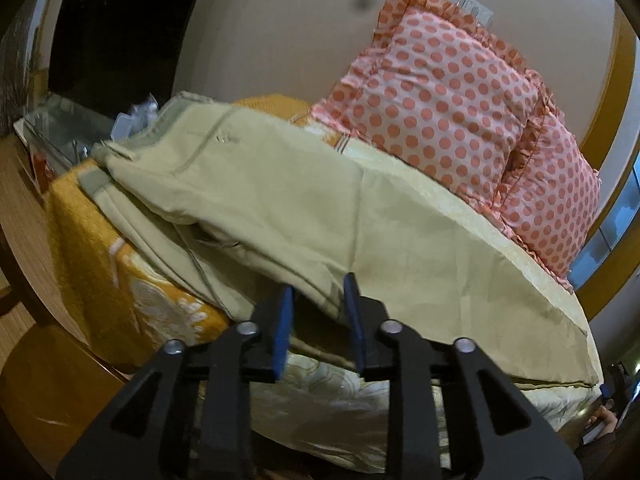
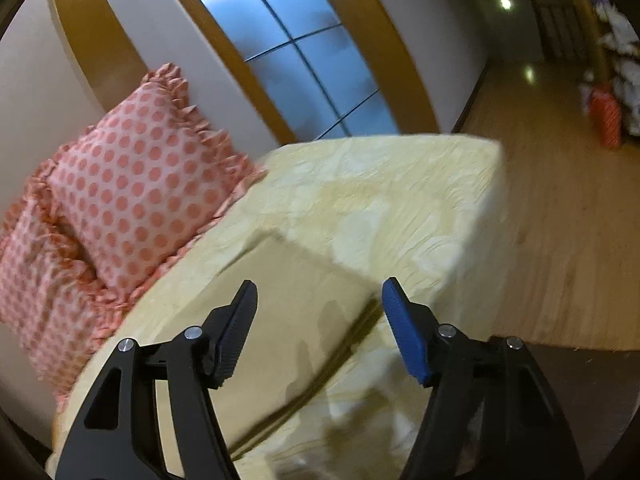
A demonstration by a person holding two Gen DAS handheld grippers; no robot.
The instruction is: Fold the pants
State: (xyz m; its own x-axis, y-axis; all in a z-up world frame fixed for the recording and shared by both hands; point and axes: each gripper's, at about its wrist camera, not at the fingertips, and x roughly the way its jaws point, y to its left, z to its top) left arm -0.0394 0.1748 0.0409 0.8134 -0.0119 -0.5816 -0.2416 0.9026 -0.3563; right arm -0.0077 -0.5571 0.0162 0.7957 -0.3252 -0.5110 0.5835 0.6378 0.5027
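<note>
Pants (image 1: 280, 200) lie spread on the bed (image 2: 400, 208), pale yellow-green cloth on a bedcover of nearly the same shade, with the long axis running from the waistband end at the upper left of the left wrist view down to the hem end at its lower right. The left tongs (image 1: 318, 308) sit at the near long edge, about midway along that length; the blue pads (image 1: 282, 328) stand only a narrow gap apart with the cloth edge rising between them, but whether they actually pinch it I cannot tell — the contact is hidden behind the pads. The right tongs (image 2: 320, 320) are spread wide and hold nothing, hovering over a flat rectangular end of the pants (image 2: 288, 300) whose dark seam line runs diagonally beneath the jaws. By my judgement the right tongs are the nearer to the hem end, and a fold would carry that end along the long axis toward the waistband. The left wrist view alone shows the waistband, the orange blanket (image 1: 120, 264) under it and the whole length of the garment; the right wrist view alone shows the far corner of the bed, the window (image 2: 304, 60) and the wooden floor (image 2: 560, 220) beyond. Both show the spotted pillows (image 1: 440, 112) along the wall — well apart from the tongs.
</note>
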